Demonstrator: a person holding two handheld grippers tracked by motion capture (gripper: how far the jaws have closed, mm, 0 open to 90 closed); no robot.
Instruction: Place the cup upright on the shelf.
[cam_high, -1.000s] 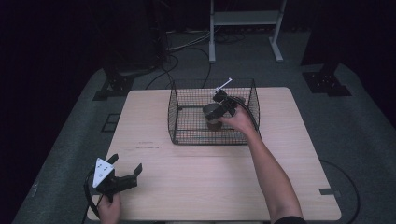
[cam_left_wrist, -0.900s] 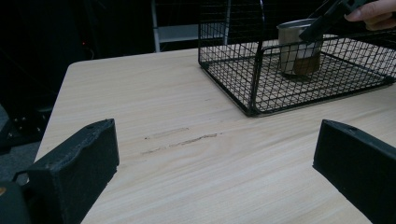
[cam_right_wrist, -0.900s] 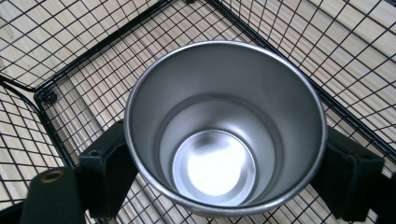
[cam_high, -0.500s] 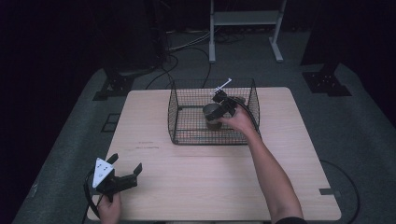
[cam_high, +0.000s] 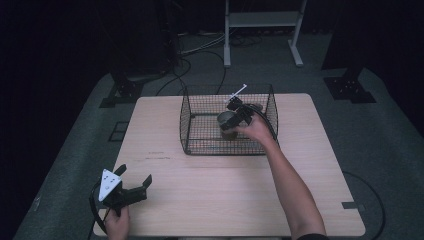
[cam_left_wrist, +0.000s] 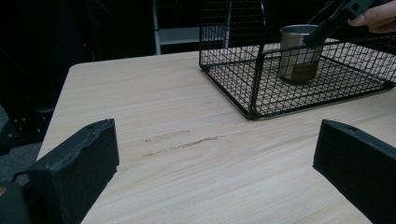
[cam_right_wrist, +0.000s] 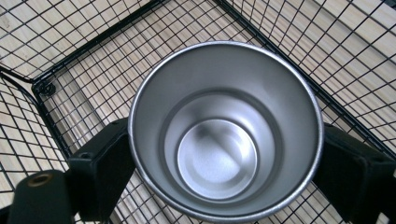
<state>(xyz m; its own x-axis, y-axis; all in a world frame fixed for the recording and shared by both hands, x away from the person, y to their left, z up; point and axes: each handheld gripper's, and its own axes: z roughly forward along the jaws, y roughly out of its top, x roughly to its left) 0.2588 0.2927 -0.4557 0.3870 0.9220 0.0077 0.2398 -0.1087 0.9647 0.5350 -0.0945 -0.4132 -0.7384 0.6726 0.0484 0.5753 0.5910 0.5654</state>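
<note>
A metal cup (cam_right_wrist: 226, 128) is seen standing upright on the floor of a black wire basket (cam_high: 200, 107), toward the basket's right half. In the high view most of the cup is covered by the right tongs (cam_high: 235, 116) and the hand behind them, so little more than its rim and brown lower band can be made out. In the right gripper view the cup is looked into from above, with one black jaw on each side of it; the jaws have just been opening. Whether the pads still touch the cup wall cannot be told, since the contact lines are hidden beneath the flared rim, and the cup's lower edge is cut off at the bottom of that view.

The left tongs (cam_high: 134, 181) are held well away from the basket, near the front left corner of the bench (cam_high: 310, 200), with the jaws spread wide and nothing between them. In the left gripper view both jaws are cut off by the frame edges.

The bench is of pale wood grain, with a faint dark scuff (cam_left_wrist: 182, 142) between the basket and the left tongs. Beyond the basket the room is dark: grey floor, loose cables (cam_high: 200, 47) and a light metal stand (cam_high: 262, 20) are dimly made out.
</note>
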